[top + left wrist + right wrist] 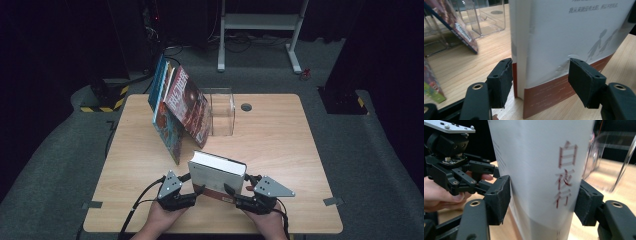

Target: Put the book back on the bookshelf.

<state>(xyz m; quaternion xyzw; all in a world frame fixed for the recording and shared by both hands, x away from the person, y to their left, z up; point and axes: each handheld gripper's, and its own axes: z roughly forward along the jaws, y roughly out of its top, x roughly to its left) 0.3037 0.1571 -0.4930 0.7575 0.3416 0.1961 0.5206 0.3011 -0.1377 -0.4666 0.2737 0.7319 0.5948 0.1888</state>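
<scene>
A thick white book (218, 172) with a red-brown band along its bottom stands upright near the table's front edge. My left gripper (199, 191) grips its lower left corner, and my right gripper (229, 190) grips its lower right part. In the left gripper view the book (564, 37) sits between the pads, and the cover is dented where the right pad (584, 82) presses. The right gripper view shows both pads against the book (536, 170), whose spine carries red characters. A hand holding the other gripper (454, 167) is at the left there.
Several colourful books (180, 107) lean to the right against a clear acrylic stand (222, 111) at the back of the wooden table (280, 150). A round cable hole (246, 106) lies behind the stand. One leaning book (456, 27) and the acrylic stand (489, 17) lie beyond the left gripper.
</scene>
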